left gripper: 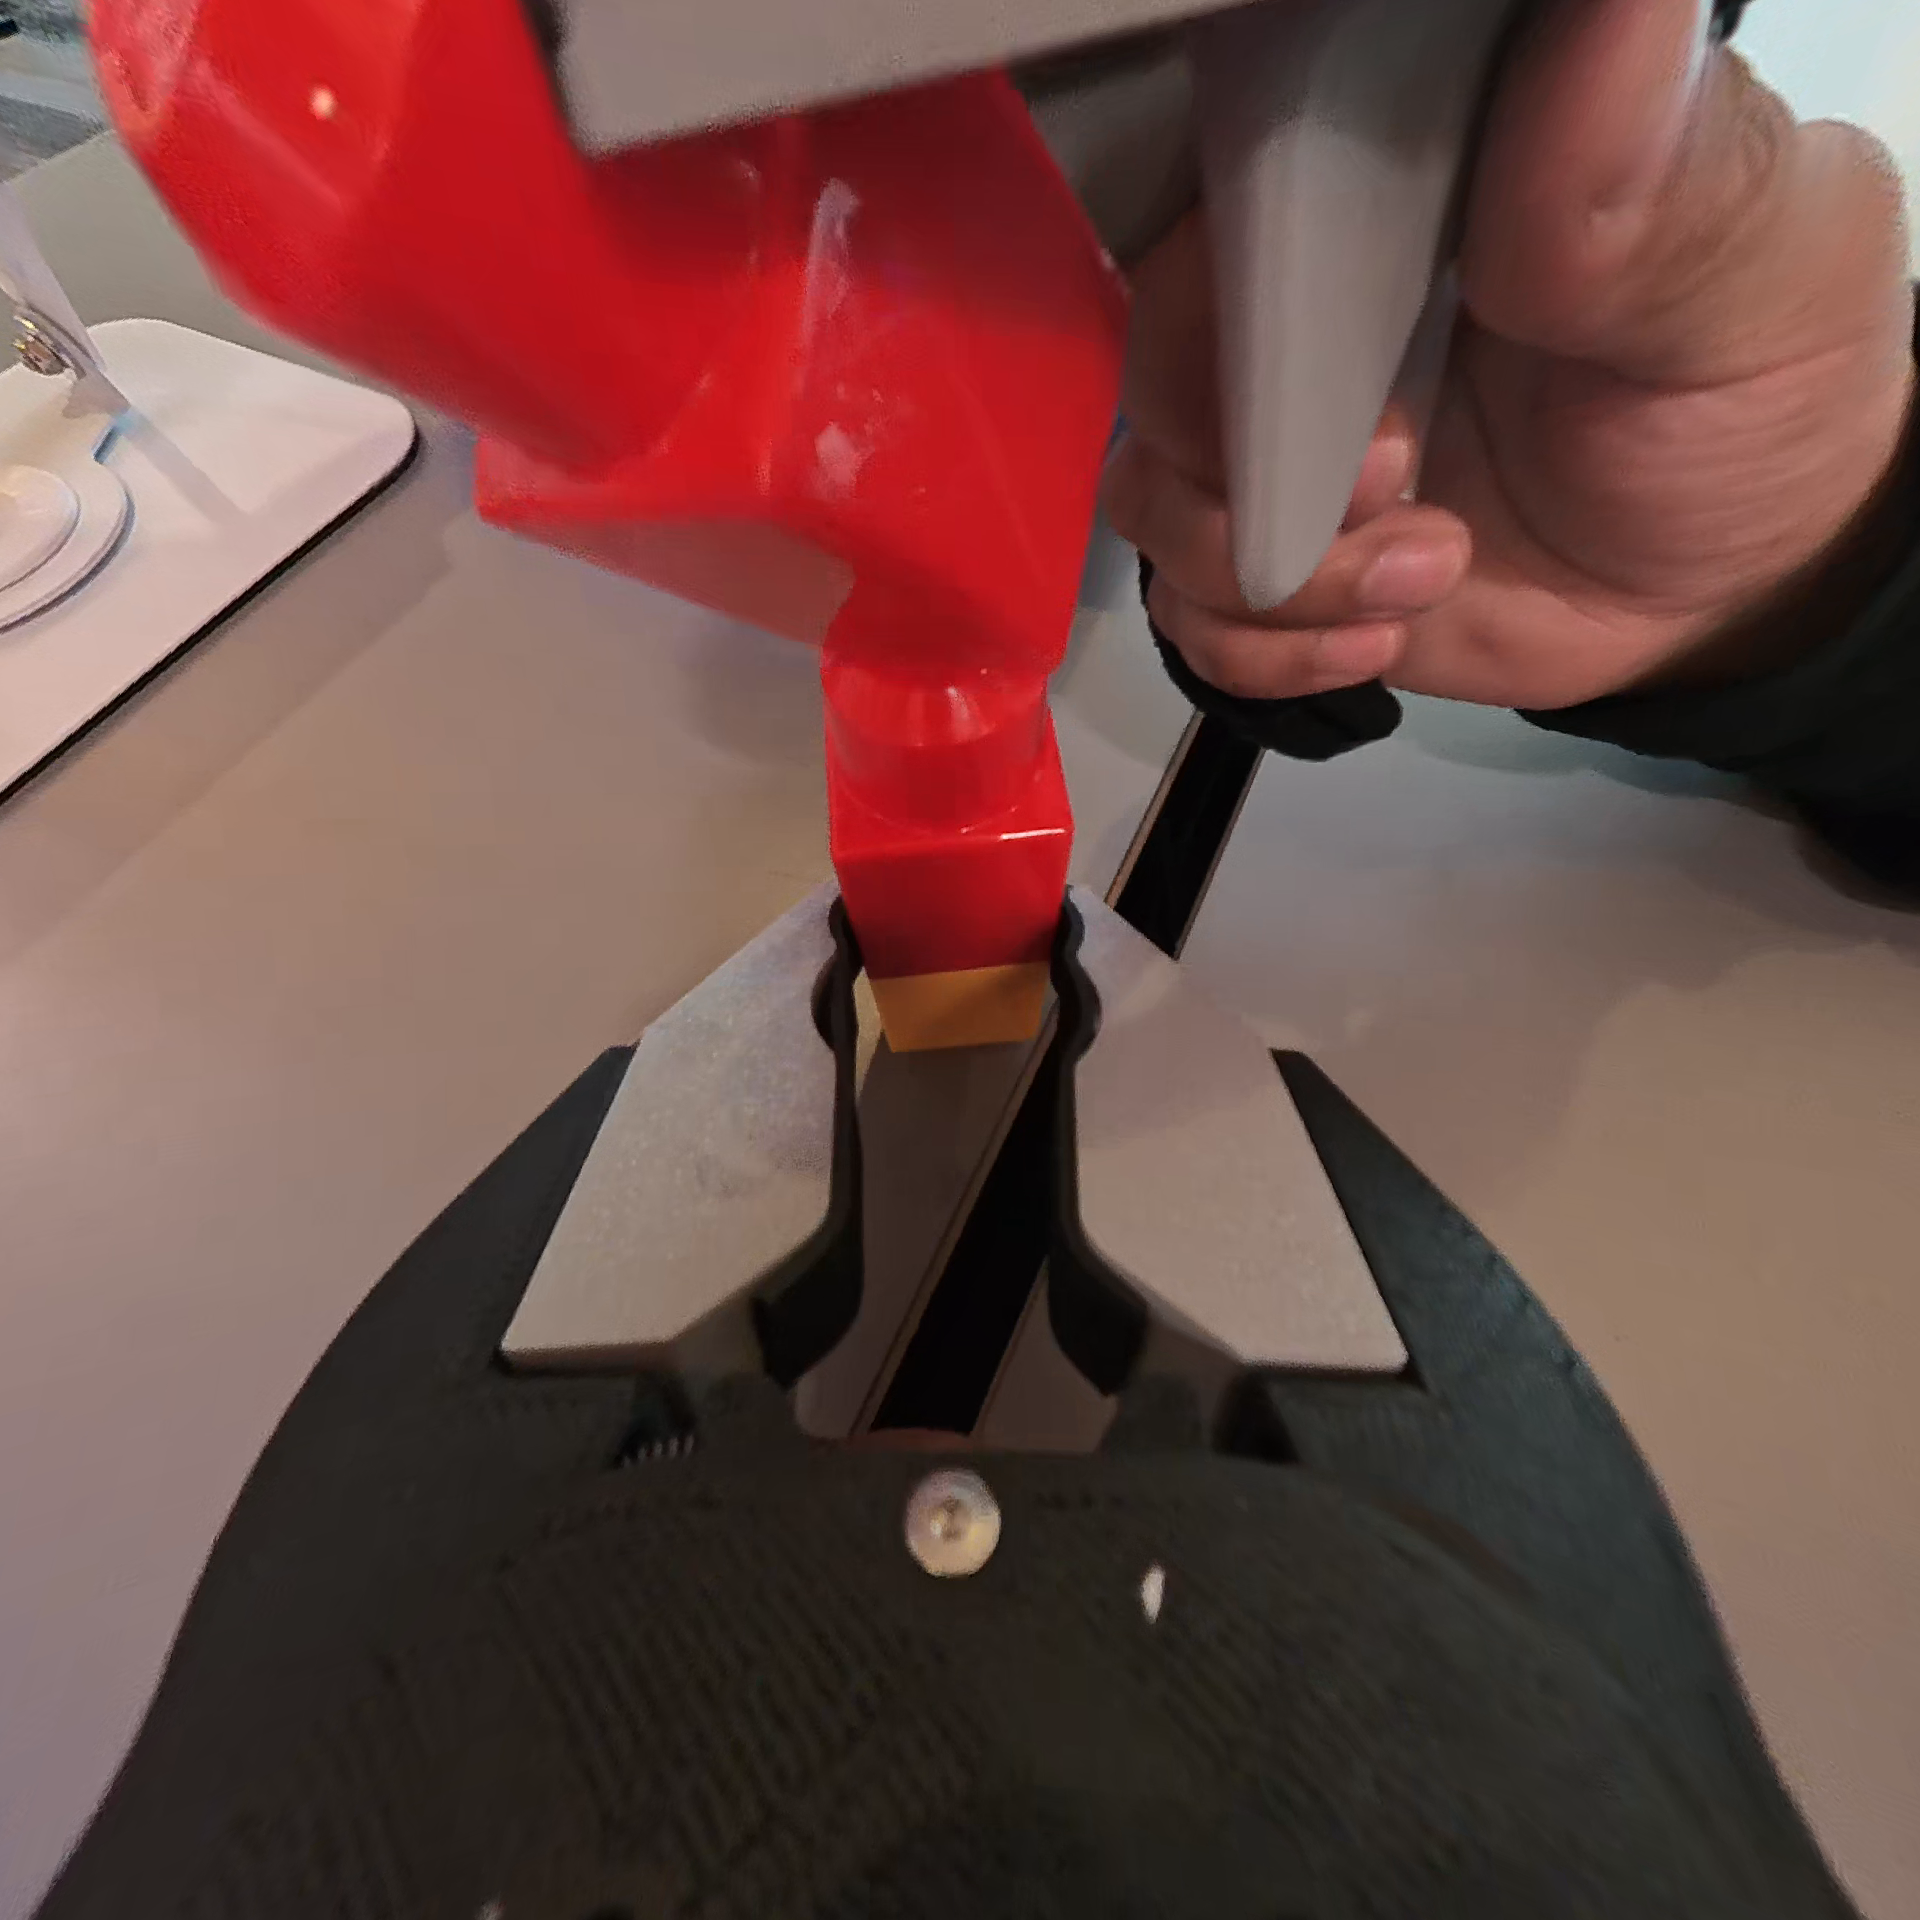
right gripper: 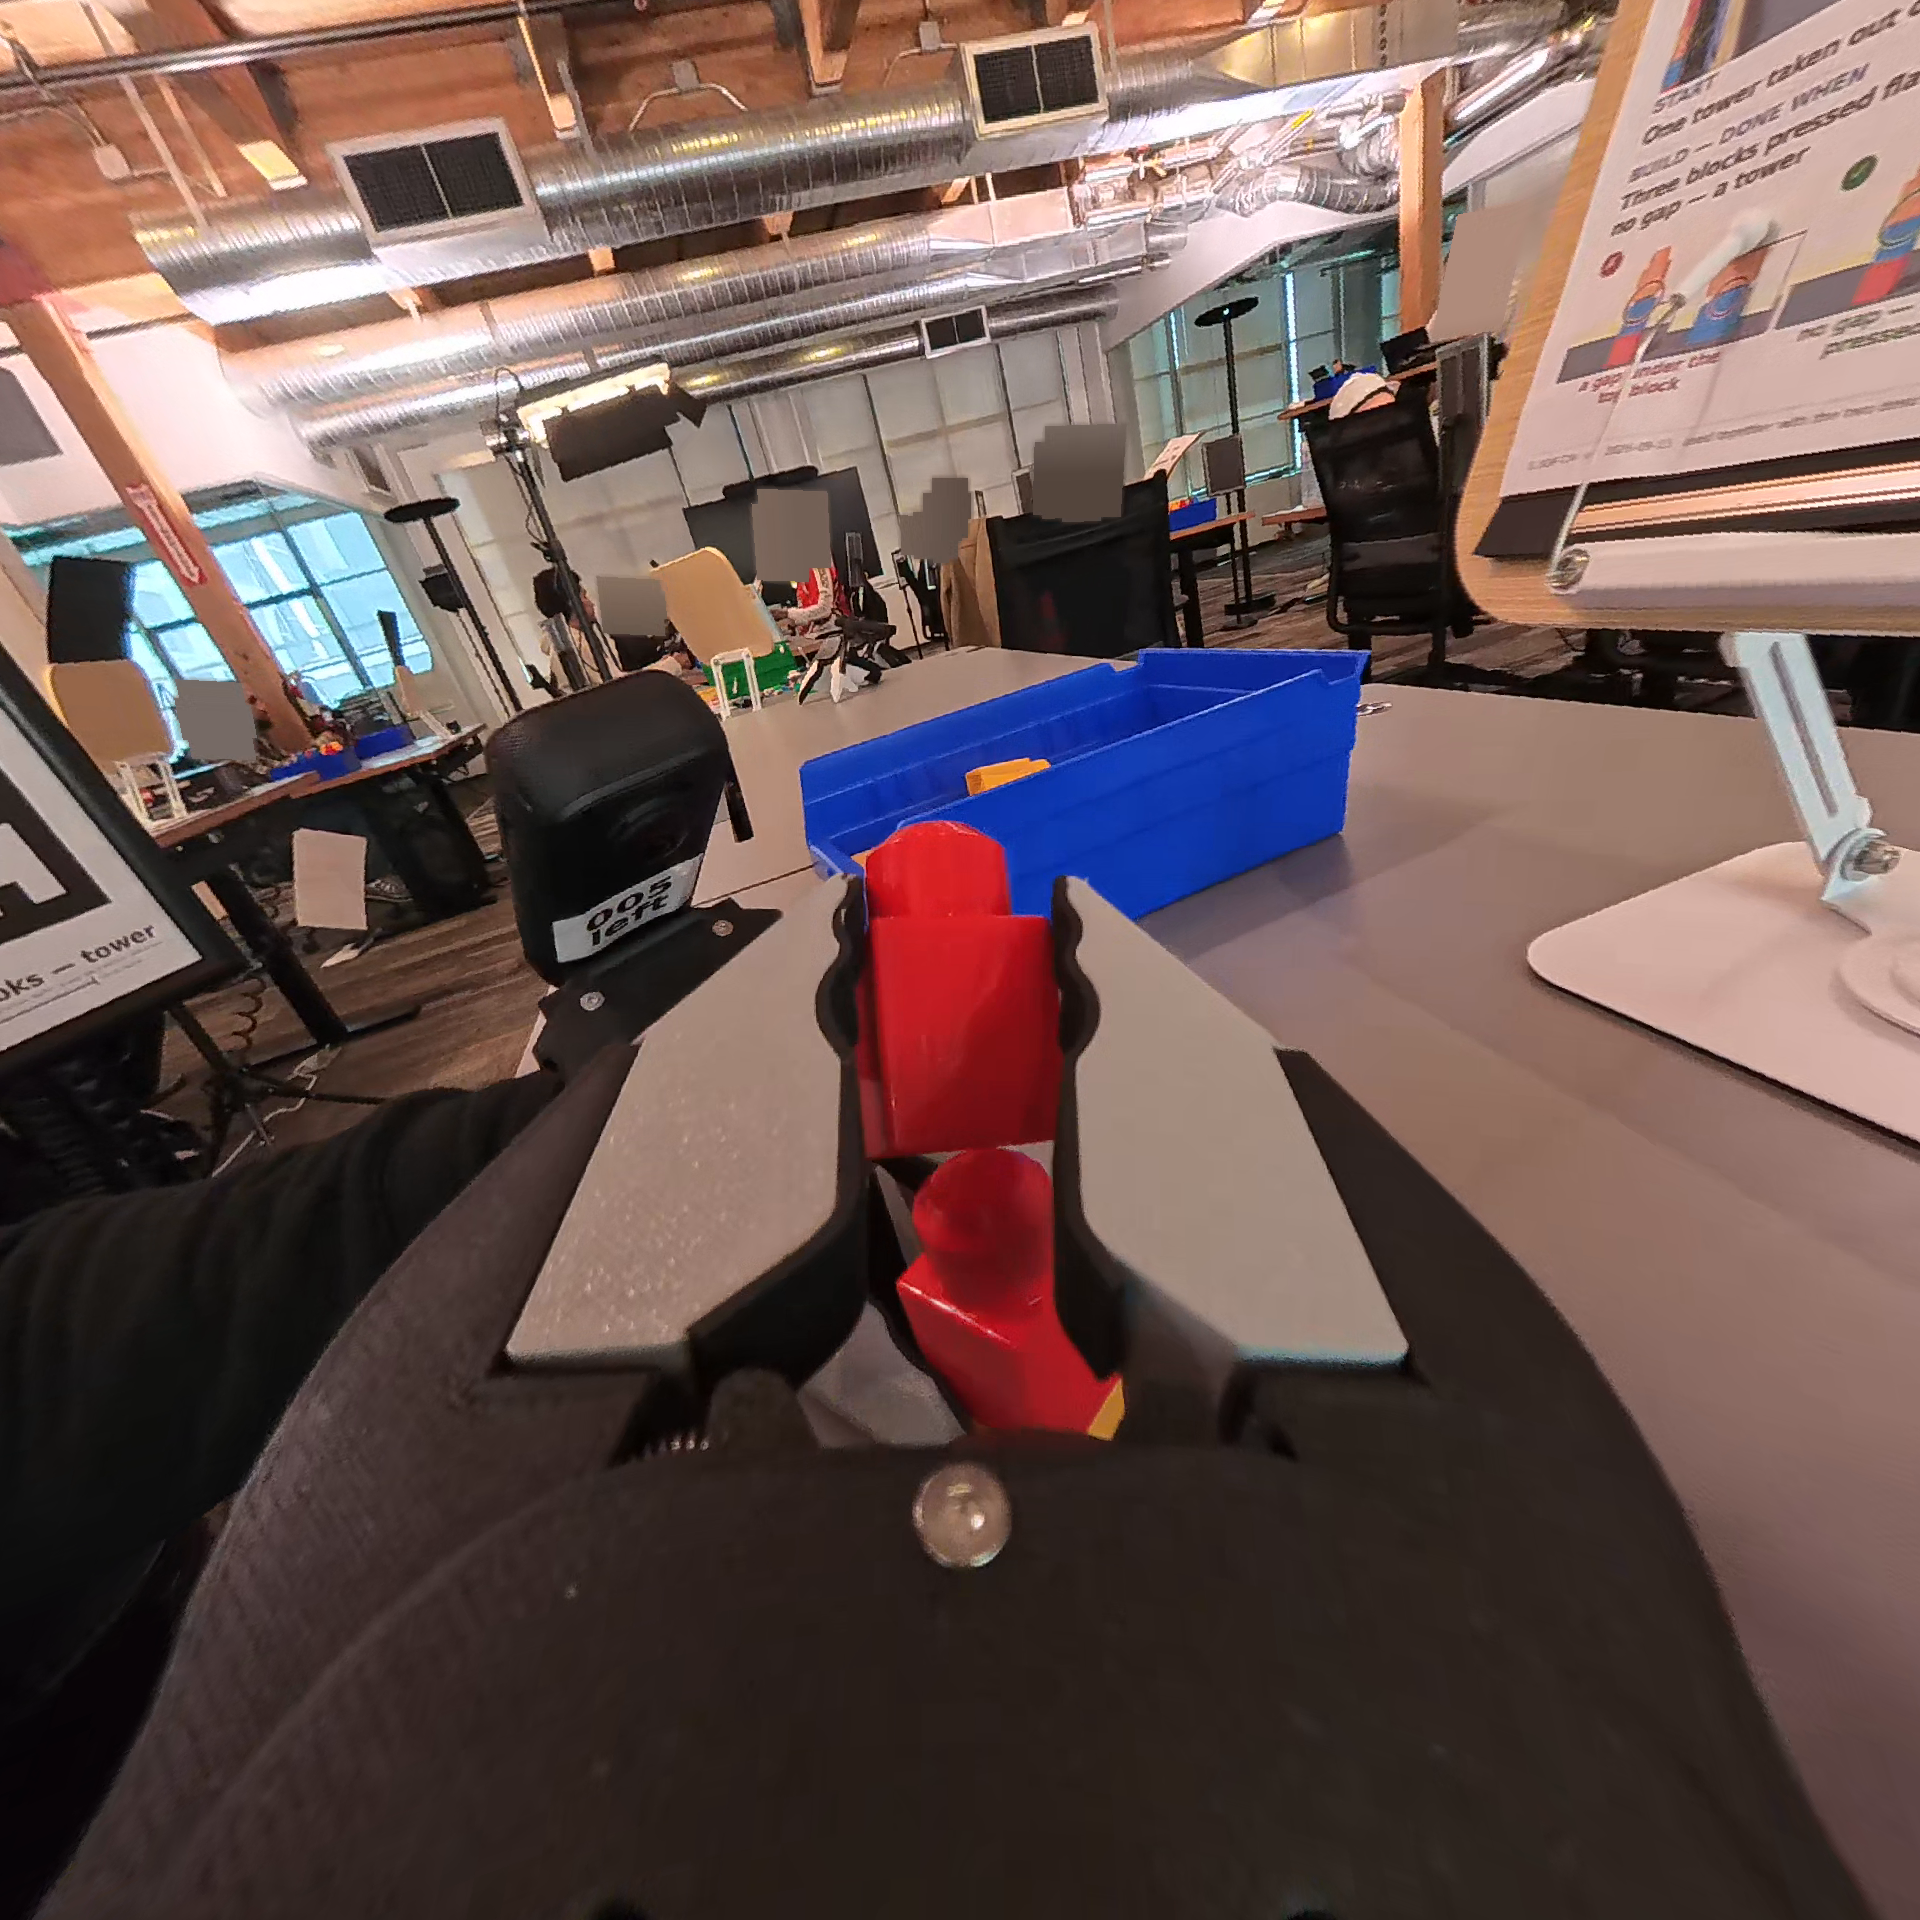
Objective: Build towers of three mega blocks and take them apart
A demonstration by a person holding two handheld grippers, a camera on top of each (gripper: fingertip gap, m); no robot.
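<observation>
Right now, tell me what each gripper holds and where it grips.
The left gripper clamps the lower red block by its side walls, above a yellow block. The right gripper clamps a second red block by its sides.

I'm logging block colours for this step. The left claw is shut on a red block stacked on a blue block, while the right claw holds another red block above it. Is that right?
Not quite. The block under the lower red plastic block is yellow, not blue; the left wrist view shows it between the left claw fingers. The right claw does hold another red plastic block above.
</observation>
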